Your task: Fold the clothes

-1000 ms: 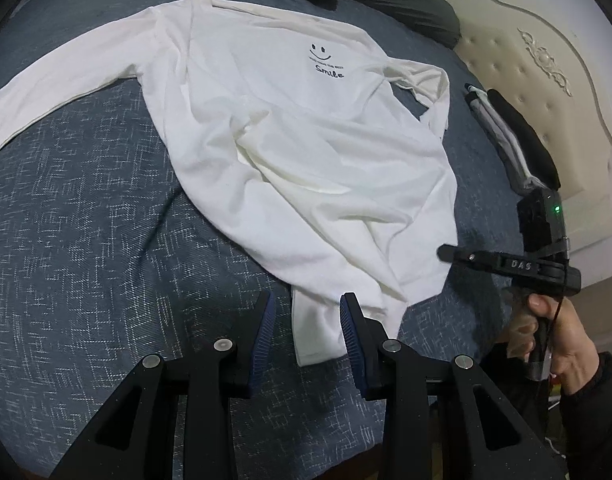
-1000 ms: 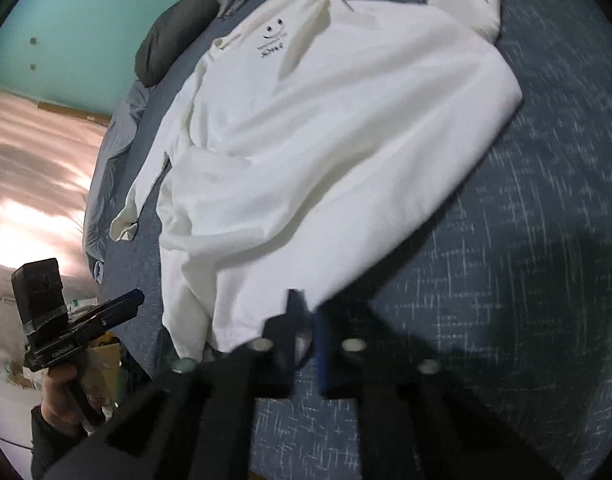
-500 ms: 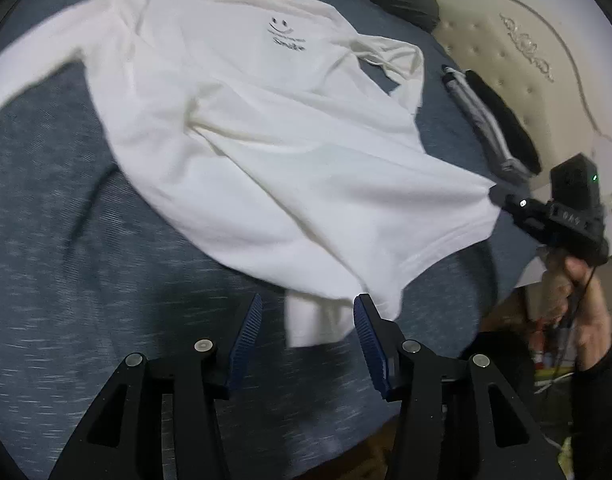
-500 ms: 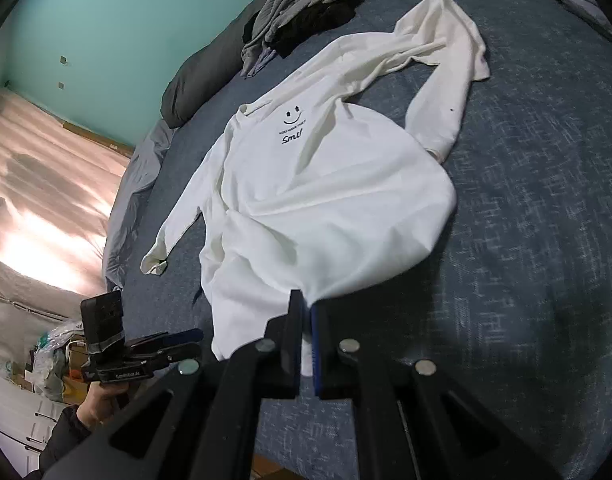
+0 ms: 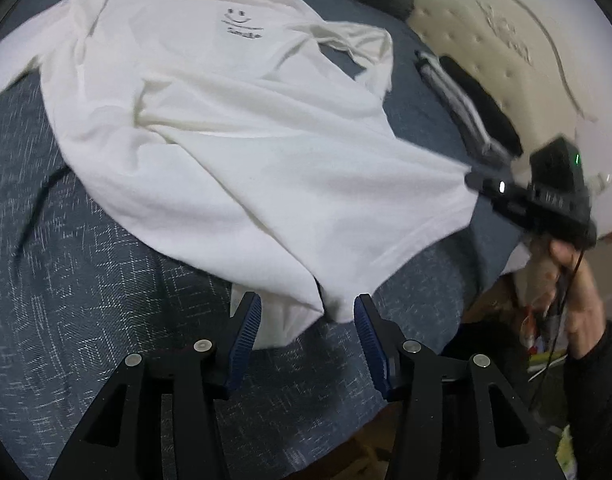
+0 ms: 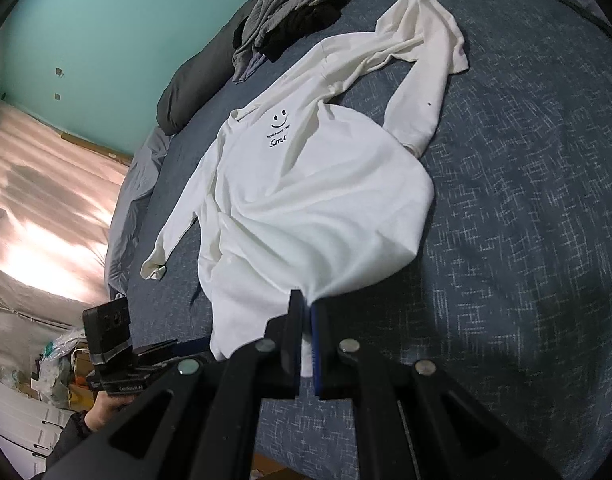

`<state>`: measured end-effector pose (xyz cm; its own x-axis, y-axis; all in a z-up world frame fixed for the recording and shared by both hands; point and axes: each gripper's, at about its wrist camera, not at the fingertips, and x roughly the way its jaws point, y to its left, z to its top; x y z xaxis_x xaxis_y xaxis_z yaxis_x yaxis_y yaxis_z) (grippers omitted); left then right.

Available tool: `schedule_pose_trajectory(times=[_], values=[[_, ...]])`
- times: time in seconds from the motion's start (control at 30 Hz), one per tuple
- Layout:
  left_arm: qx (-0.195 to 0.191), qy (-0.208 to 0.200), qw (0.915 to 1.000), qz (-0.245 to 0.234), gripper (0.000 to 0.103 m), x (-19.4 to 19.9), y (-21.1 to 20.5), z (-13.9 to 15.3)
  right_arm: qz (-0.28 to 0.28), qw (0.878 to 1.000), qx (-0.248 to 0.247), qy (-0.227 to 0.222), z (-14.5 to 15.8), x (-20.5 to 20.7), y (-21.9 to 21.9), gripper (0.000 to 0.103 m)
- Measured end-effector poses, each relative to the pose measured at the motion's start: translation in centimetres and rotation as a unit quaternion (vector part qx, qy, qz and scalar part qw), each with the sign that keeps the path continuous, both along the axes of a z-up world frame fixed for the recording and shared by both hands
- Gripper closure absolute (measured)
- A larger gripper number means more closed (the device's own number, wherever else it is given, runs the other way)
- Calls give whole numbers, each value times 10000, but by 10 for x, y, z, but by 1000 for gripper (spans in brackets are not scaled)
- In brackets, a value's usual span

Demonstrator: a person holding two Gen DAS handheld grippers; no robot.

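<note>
Left gripper [image 5: 307, 322]: jaws wide, straddling the loose hem corner.
Right gripper [image 6: 307, 314]: clamped on the other hem corner.
White shirt [image 6: 306, 200]: spread face-up on the blue bed [image 6: 525, 220], sleeves unfolded.
Progress: flattening only; every fold remains.

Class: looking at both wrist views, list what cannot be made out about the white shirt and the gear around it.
- Shirt print: too small in the right view, blurred in the left.
- Left sleeve: cut off by the left view's edge.
- Hem corner: hidden inside the right gripper.
- Dark clothes: blurred.
</note>
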<state>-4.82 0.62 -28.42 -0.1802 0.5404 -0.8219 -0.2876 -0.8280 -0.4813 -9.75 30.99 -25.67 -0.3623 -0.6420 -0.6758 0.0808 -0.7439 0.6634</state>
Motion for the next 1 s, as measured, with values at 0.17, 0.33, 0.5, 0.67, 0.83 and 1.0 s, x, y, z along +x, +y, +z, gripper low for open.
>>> schedule_pose_trajectory(times=[0.17, 0.33, 0.5, 0.67, 0.83, 1.0], values=[[-449, 60, 9984, -331, 74, -1, 16, -10, -24, 10000, -20, -2, 2, 0, -2, 100], [-502, 97, 9977, -438, 99, -1, 15, -11, 2, 10000, -17, 45, 8, 2, -2, 100], [-442, 577, 9968, -325, 99, 3, -15, 41, 21, 9998, -20, 181, 25, 2, -2, 100], [-468, 916, 9947, 22, 99, 8, -72, 95, 118, 9993, 2, 355, 50, 1, -6, 100], [-532, 1089, 9910, 568, 99, 20, -137, 129, 312, 9979, 218, 527, 67, 4, -19, 100], [-608, 896, 9896, 945, 99, 25, -169, 112, 380, 9980, 461, 208, 41, -3, -35, 100]])
